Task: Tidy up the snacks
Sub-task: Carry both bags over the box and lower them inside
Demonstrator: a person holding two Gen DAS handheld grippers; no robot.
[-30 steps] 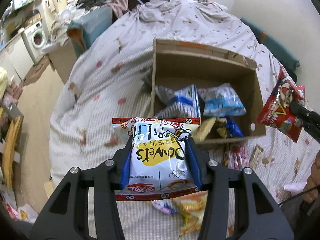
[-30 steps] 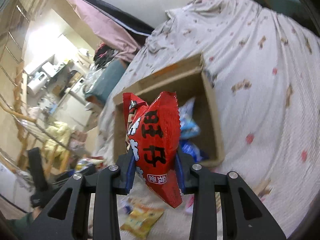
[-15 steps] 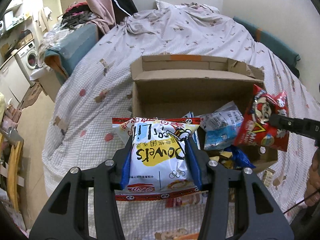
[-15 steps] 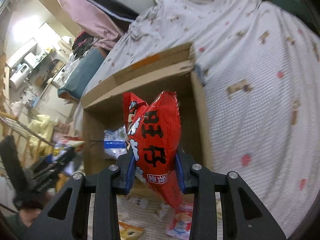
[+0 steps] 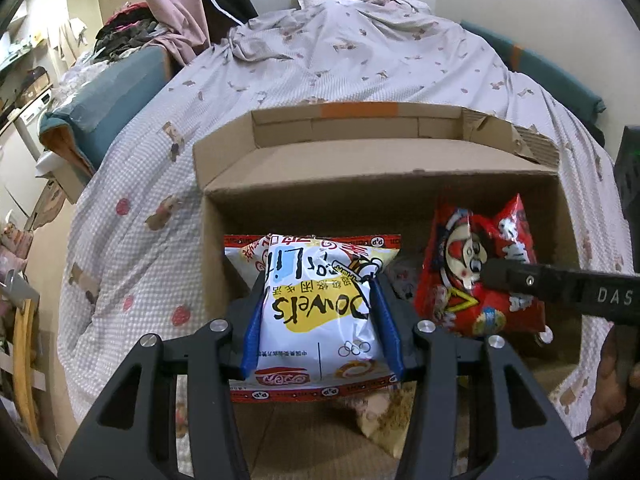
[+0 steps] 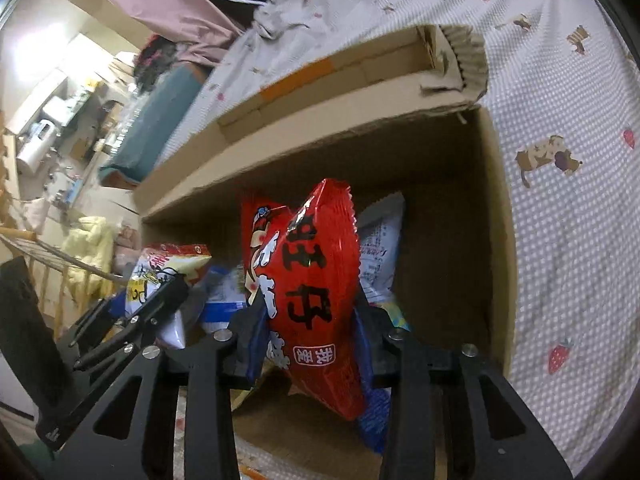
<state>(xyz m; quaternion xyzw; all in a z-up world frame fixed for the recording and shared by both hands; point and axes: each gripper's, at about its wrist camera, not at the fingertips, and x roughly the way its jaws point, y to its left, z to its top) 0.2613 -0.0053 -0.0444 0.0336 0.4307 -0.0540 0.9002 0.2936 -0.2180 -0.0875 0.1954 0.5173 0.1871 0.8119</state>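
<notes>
An open cardboard box [image 5: 360, 172] lies on the bed. My left gripper [image 5: 320, 280] is shut on a white and yellow snack bag [image 5: 316, 312], held over the box's near left part. My right gripper [image 6: 308, 308] has a red snack bag [image 6: 312, 288] between its pads, hanging inside the box's right half [image 6: 496, 240]; its jaws are opening, while the pads still touch the bag. In the left wrist view the red bag [image 5: 476, 272] shows at the right with a black finger across it. In the right wrist view the left gripper [image 6: 168, 292] shows at the lower left.
Blue and white snack bags [image 6: 380, 248] lie in the box behind the red bag. A loose yellow snack [image 5: 384, 420] lies on the checked bedspread [image 5: 160, 200] in front of the box. A person's hand [image 5: 612, 392] is at the right edge. Furniture stands left of the bed.
Both grippers have moved forward and down to the box with their bags. The red bag has gone from outside the box's right wall to inside it.
</notes>
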